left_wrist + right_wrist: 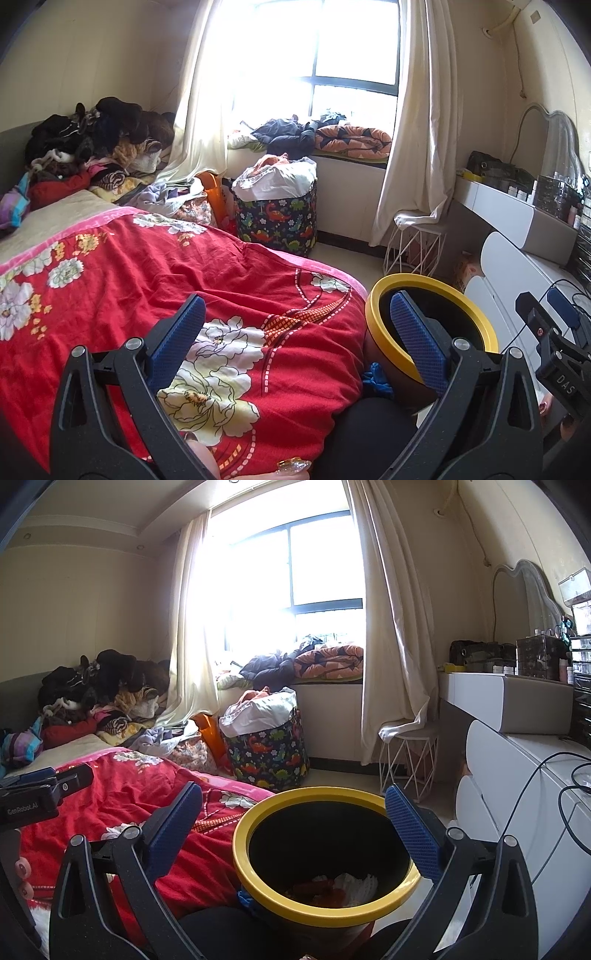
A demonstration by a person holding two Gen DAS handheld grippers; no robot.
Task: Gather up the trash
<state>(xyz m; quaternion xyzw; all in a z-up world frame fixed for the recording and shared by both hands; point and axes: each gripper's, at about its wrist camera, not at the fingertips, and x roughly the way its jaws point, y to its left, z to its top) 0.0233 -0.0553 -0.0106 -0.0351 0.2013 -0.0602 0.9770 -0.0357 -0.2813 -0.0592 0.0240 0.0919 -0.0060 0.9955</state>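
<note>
A: Where does the trash sit?

B: In the bin, yellow-rimmed and dark inside, just beside the bed with its red floral cover. White crumpled paper and something reddish, hard to make out, lie at the bottom.

A: And the tools?

B: The right hand-held gripper hangs over the bin's mouth, fingers spread wide, grasping nothing. The left hand-held gripper is likewise released, one blue pad above the bed cover, the other in front of the bin.
</note>
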